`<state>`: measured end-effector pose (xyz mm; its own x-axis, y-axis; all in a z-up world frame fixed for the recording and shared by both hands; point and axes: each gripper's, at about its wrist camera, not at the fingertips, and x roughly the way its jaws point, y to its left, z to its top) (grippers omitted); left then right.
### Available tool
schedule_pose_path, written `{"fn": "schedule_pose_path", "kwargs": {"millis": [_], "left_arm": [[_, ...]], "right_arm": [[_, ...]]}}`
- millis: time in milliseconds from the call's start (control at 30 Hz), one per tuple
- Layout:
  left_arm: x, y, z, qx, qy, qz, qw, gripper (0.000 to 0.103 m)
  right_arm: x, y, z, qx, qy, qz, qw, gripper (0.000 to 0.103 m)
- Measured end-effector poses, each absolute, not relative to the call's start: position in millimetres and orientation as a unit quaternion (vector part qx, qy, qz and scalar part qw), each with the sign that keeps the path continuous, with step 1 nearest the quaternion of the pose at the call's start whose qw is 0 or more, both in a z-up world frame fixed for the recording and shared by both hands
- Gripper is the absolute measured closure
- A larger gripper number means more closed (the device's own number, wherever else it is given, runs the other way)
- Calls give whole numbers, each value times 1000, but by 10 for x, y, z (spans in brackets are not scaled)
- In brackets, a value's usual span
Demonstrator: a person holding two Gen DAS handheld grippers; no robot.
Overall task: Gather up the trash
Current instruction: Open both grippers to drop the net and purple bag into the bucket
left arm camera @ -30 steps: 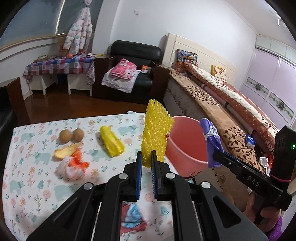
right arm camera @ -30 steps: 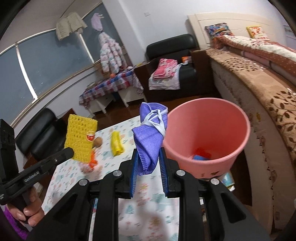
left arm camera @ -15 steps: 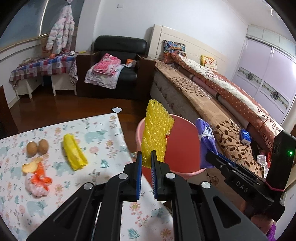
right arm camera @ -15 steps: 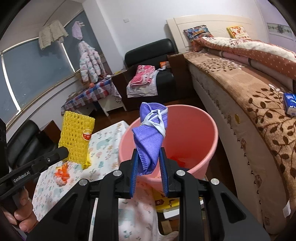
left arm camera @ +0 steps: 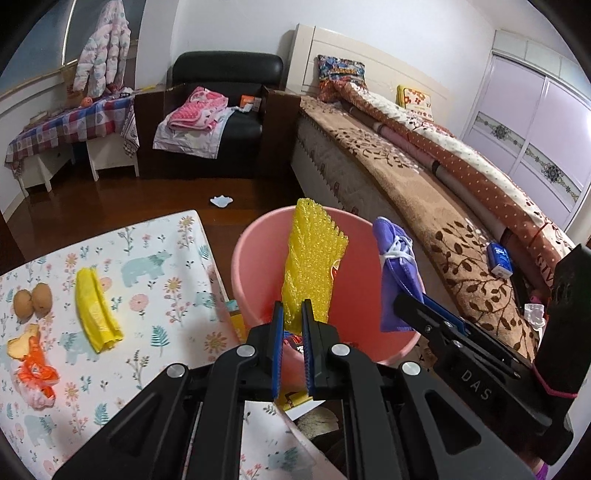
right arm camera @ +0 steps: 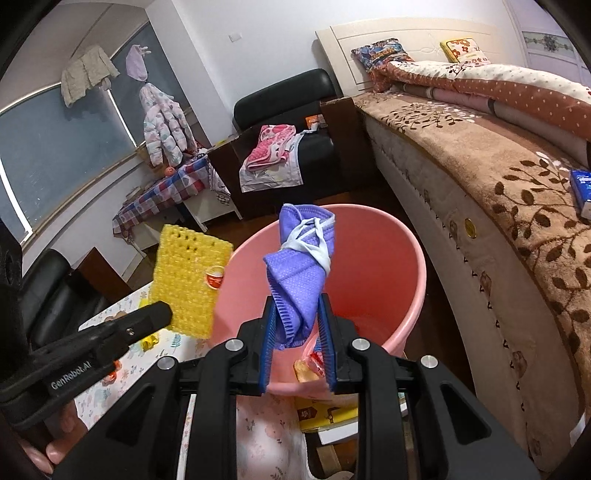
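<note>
I see a bedroom with white walls (left arm camera: 229, 26) and a dark wood floor (left arm camera: 110, 199). Bed (left arm camera: 424, 177) along the right, brown leaf-patterned cover. Black armchair (left arm camera: 225, 74) against the far wall, clothes heaped on it. Curved window (right arm camera: 55, 147), dark outside. Lilac wardrobe doors (left arm camera: 535, 122).

My left gripper (left arm camera: 292, 317) is clamped, angled down; my right gripper (right arm camera: 297, 321) likewise (jaws wider), just beside it, both hand-held.
</note>
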<state>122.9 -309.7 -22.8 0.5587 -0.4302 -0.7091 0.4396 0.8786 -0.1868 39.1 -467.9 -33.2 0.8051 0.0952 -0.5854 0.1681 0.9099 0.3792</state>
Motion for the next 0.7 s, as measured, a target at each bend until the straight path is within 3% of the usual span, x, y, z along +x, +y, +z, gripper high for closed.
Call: {"fn": "schedule_pose_path", "kwargs": {"millis": [567, 700], "left_arm": [[1365, -3170, -455, 8, 422, -226, 878, 93], [1348, -3152, -454, 5, 418, -227, 879, 73]], "right_arm": [[504, -4742, -486, 214, 325, -27, 921, 80], [522, -4749, -487, 211, 331, -30, 919, 79]]}}
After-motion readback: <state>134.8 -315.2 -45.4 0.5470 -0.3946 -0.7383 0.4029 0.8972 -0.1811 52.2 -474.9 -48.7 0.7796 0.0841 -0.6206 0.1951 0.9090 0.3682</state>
